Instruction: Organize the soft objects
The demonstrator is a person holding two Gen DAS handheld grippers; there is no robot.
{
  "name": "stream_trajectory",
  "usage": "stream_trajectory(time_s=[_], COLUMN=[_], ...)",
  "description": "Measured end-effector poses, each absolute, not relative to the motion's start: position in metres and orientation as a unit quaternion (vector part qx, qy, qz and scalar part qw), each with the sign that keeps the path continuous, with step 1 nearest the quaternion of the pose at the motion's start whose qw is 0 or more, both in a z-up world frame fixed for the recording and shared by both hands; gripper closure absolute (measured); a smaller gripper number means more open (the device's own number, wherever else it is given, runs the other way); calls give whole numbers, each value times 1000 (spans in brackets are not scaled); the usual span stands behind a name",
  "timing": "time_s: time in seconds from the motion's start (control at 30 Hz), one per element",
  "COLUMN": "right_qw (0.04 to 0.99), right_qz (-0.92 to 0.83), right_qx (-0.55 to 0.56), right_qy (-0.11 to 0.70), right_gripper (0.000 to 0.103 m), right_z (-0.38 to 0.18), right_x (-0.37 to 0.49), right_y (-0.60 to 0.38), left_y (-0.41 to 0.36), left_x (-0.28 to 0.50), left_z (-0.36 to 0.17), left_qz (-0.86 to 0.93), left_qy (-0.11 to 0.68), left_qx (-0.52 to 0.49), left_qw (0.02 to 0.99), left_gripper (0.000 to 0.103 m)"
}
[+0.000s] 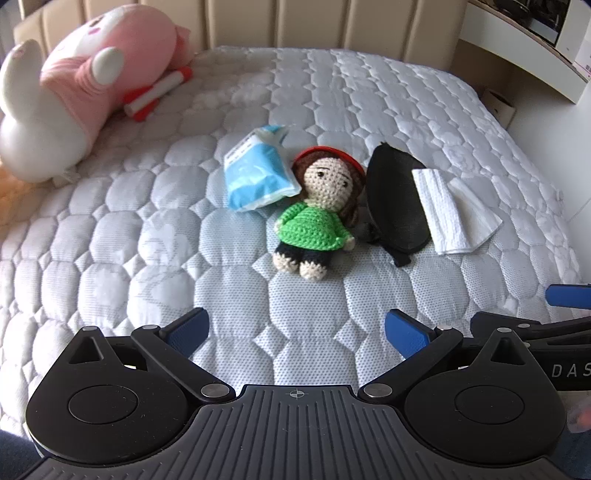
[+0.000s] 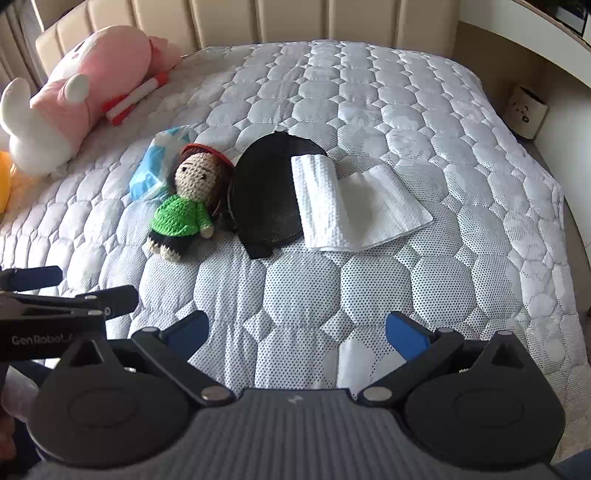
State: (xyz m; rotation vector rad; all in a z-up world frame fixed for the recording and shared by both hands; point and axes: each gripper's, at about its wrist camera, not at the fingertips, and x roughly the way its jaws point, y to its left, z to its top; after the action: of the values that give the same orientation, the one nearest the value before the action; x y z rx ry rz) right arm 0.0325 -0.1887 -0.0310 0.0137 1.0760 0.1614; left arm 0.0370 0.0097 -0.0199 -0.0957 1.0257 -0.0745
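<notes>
Both grippers, left (image 1: 295, 328) and right (image 2: 297, 328), jaws spread and empty above quilted mattress (image 2: 332, 288); beyond, crocheted doll (image 1: 317, 210) between blue packet (image 1: 255, 177) and black pouch (image 1: 397, 203) with white tissue (image 1: 450, 214) overlapping; farthest, pink plush (image 1: 85, 85) by headboard (image 1: 295, 22).

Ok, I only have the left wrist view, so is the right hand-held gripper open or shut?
Observer: Open. The right hand-held gripper has its fingers spread wide, with nothing between them.
Operator: And that brown box at the far right, any marking on it?
Observer: Yes, the box has a simple face printed on its front.
</notes>
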Motion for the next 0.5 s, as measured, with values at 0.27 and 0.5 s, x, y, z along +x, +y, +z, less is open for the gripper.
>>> stream_trajectory(time_s=[0.27,0.5], right_qw=[848,844], right_qz=[82,78], right_qx=[16,3], right_qy=[524,531], right_gripper=[0,0], right_z=[-40,-35], right_x=[51,94], right_y=[-192,-211], left_y=[6,5], left_x=[63,97], left_z=[-41,-62], left_qz=[-54,-124], left_qy=[508,530], left_qx=[-69,-120], left_qw=[857,830], left_gripper=[0,0])
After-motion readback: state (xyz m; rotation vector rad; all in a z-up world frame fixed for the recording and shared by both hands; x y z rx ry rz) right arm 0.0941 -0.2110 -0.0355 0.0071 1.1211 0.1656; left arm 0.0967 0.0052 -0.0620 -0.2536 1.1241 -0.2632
